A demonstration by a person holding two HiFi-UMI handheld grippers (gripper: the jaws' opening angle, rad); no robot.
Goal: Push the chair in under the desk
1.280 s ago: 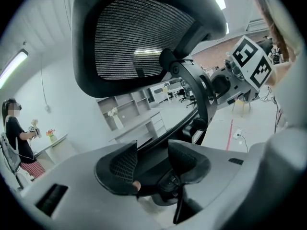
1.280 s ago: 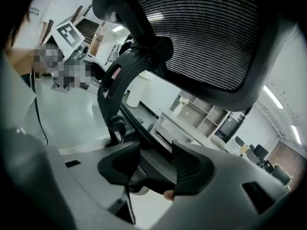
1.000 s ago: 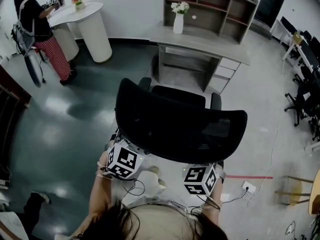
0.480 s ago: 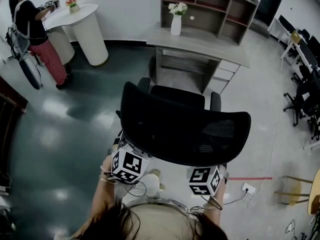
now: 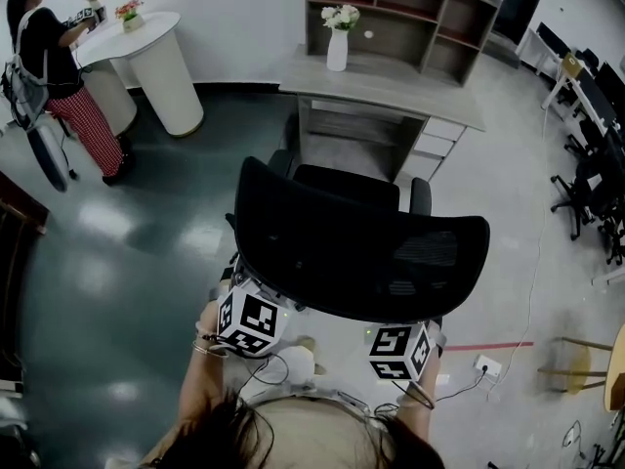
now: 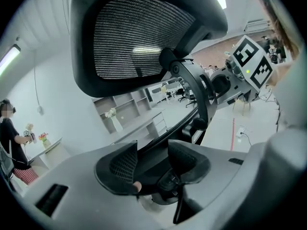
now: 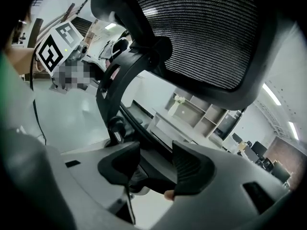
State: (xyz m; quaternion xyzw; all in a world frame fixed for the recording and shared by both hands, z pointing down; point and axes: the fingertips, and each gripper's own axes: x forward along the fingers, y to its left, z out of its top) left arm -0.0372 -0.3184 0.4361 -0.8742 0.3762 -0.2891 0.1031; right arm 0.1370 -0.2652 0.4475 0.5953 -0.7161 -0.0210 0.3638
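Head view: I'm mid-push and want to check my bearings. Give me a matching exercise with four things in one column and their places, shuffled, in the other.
Things:
1. chair
2. white vase
3. round white counter
4. red floor line

Places:
A. on top of the desk
B. on the floor, right of the chair
C. in front of the desk, not yet under it
D. far left, beside a standing person

Pairs: 1-C, 2-A, 3-D, 4-B
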